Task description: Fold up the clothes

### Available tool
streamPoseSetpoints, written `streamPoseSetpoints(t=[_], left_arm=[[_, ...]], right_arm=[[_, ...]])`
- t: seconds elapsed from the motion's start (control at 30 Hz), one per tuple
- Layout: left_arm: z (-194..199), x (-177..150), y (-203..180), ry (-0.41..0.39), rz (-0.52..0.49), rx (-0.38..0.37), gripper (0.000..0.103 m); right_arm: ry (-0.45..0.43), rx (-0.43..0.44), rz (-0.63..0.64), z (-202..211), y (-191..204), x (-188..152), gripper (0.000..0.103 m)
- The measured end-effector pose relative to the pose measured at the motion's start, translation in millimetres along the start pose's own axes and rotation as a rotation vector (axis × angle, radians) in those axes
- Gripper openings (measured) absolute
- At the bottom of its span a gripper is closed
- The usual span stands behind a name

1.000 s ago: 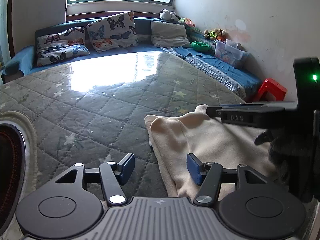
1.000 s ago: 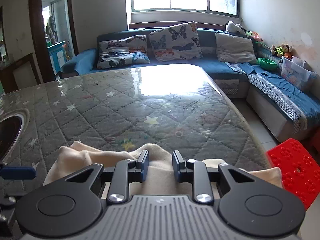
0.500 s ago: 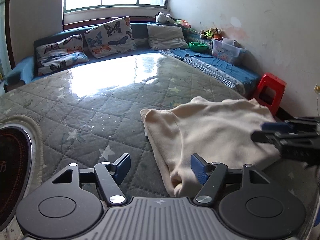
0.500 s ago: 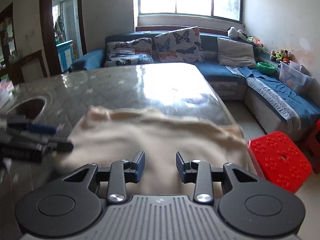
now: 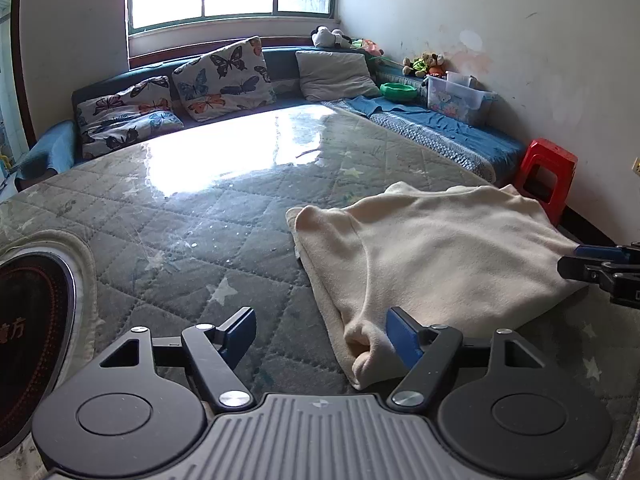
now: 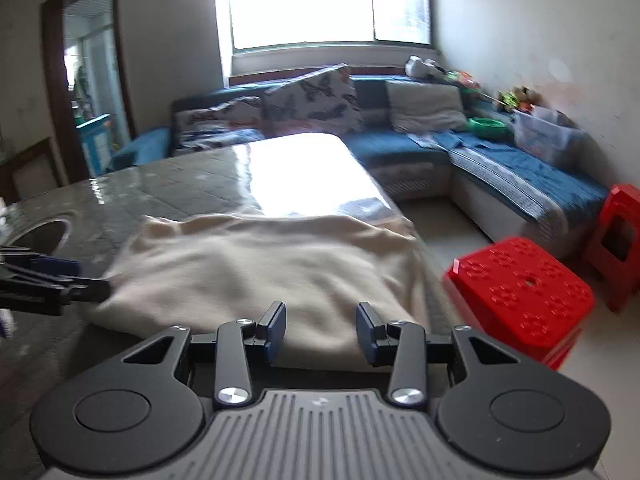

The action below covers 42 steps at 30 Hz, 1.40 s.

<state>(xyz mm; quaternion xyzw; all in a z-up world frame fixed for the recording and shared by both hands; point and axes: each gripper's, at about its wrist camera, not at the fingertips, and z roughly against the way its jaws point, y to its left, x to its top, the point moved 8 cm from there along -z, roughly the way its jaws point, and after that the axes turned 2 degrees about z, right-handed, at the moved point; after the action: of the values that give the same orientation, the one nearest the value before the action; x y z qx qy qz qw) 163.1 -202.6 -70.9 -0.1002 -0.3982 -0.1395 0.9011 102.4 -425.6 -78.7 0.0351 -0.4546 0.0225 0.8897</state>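
A cream garment point(image 5: 440, 252) lies folded over on the quilted table top point(image 5: 180, 240), near the table's right edge. My left gripper point(image 5: 320, 332) hovers at the garment's near left corner, jaws opening. That corner bulges beside the right pad point(image 5: 400, 336), and neither pad presses it. My right gripper point(image 6: 322, 328) sits at the near edge of the cream garment point(image 6: 260, 256), jaws opening and nothing pinched. The right gripper point(image 5: 600, 268) also shows at the garment's right side. The left gripper point(image 6: 52, 276) shows at its left side.
A round dark hob point(image 5: 28, 320) is set into the table at the left. Red plastic stools point(image 6: 520, 292) stand on the floor just past the table's right edge. A blue corner sofa point(image 5: 440, 128) with butterfly cushions and toys runs along the walls.
The right gripper drew back from over the garment to its right edge, and its jaws widened. The left jaws spread wider too. The garment now lies flat and free.
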Motion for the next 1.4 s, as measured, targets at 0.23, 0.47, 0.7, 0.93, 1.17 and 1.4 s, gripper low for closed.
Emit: streamPoseSetpoints(t=[0.23,0.47,0.7,0.93,1.17,1.4], left_arm=[[5,-2,1,0.001,0.013,0.001,0.078],[18,-9,2,-0.002,0.015,0.014,0.086],[34,-18,7,-0.012,0.042,0.017,0.096],[50,-30,10,-0.029,0.042,0.029,0.103],[64,-43,19,-0.038,0.068,0.047,0.103],[74,-53,28,-0.045,0.1,0.072,0.103]], right_arm=[[-0.009,0.005,-0.054,3,-6,-3,0.043],[0.003,-0.013,-0.028,-1,1,-8,0.054],[-0.04,-0.034,-0.008,15,13,-3,0.08],[-0.049,-0.047,-0.028,25,23,-11,0.099],[-0.055,-0.091,-0.017,32,34,-15,0.103],[-0.04,-0.129,-0.015,32,40,-21,0.103]])
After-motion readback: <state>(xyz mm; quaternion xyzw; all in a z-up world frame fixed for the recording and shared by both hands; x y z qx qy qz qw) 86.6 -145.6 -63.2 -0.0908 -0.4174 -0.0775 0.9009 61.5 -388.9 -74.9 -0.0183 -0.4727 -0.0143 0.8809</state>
